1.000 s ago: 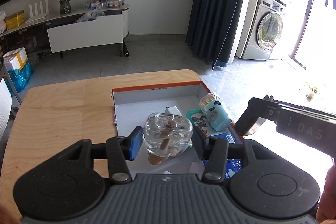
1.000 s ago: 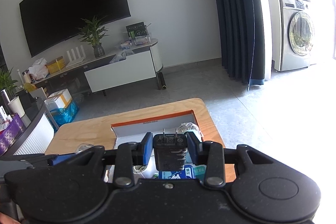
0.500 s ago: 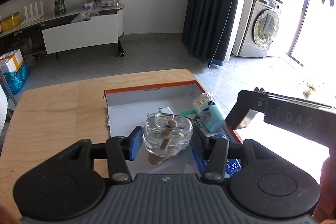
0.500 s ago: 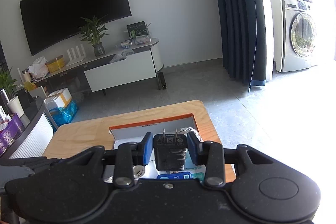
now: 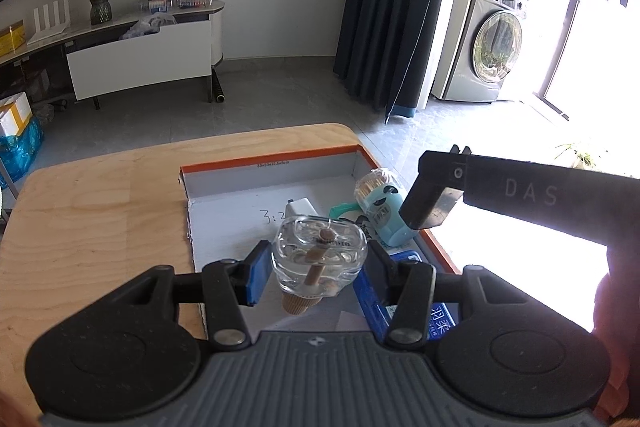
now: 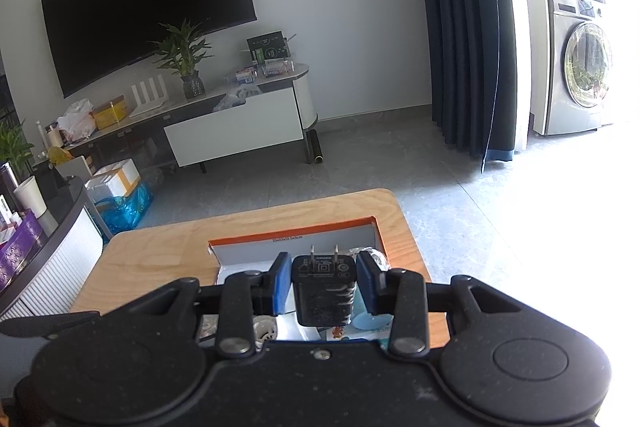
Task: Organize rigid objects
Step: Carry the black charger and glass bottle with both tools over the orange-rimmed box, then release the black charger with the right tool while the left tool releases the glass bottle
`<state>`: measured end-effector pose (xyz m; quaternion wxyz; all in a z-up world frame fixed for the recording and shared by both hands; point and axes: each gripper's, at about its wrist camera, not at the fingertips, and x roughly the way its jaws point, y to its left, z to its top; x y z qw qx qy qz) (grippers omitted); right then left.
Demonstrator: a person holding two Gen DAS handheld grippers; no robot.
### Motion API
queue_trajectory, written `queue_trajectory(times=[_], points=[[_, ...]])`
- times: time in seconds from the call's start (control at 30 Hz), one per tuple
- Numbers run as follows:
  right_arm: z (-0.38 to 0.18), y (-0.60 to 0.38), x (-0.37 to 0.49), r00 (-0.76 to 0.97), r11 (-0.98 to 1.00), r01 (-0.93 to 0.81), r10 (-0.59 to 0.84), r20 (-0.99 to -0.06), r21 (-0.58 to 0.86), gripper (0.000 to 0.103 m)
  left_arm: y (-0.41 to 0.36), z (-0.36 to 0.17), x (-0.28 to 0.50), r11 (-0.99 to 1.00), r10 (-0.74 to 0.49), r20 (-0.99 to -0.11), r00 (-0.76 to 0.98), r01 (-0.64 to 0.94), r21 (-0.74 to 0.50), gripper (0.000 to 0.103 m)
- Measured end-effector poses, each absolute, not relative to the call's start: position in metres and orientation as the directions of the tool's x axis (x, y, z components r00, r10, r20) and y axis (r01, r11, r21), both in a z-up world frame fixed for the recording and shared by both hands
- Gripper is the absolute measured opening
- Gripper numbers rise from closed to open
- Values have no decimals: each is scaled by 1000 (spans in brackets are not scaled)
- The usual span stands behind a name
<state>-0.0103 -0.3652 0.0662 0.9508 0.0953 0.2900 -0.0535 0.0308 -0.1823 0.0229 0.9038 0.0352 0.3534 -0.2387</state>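
Observation:
My left gripper is shut on a clear glass bottle with a cork stopper, held above the shallow white box with an orange rim. In the box lie a white plug, a teal toothpick jar and a blue packet. My right gripper is shut on a black charger, prongs pointing away, above the near end of the same box. In the left wrist view the right tool's black arm crosses from the right over the box's right edge.
The box sits on the right part of a light wooden table. Beyond the table lie grey floor, a TV cabinet, a dark curtain and a washing machine. A rounded cabinet with cups stands to the left.
In the left wrist view the table and box have slid left and the right tool's arm has come further over the box. Both grips are unchanged.

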Motion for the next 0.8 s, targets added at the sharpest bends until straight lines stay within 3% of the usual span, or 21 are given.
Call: queue_trajectory(times=[0.8], points=[[62,-365,22,804,985,102,-1,-595,136,44,-191,15,38,879,-412,-672,616,464,-114,51]])
